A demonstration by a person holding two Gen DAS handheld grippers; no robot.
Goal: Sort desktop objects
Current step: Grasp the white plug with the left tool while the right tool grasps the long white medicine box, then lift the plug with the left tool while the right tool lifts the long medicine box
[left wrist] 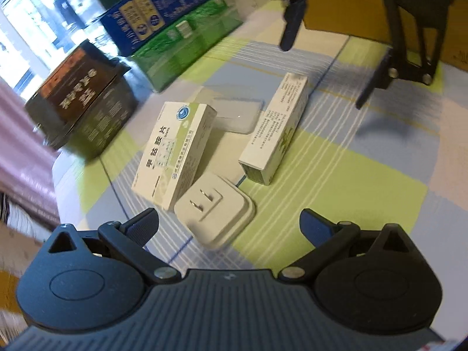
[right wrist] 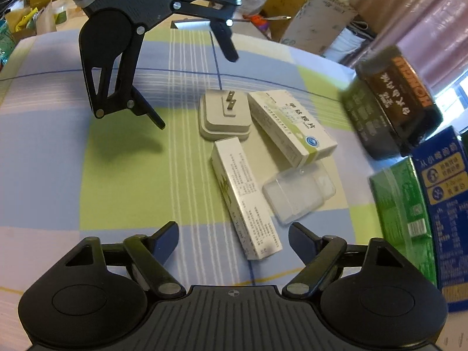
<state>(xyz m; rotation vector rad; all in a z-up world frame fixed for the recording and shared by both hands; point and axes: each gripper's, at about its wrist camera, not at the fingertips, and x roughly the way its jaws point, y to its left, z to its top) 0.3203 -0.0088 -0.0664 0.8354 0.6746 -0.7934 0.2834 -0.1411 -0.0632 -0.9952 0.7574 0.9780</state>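
Note:
Four small items lie clustered on the checked tablecloth. A white power adapter rests prongs up, just ahead of my open left gripper and partly between its fingers. Beside it lie a white-green medicine box, a long narrow white box and a clear plastic case. My right gripper is open and empty, with the near end of the long box between its fingers. The clear case, medicine box and adapter lie further off. The left gripper hovers opposite; the right gripper shows at top right.
A dark box with orange lettering, a green carton and a blue carton line one table side. A cardboard box stands behind the right gripper. Cardboard clutter and a pink curtain lie past the table edge.

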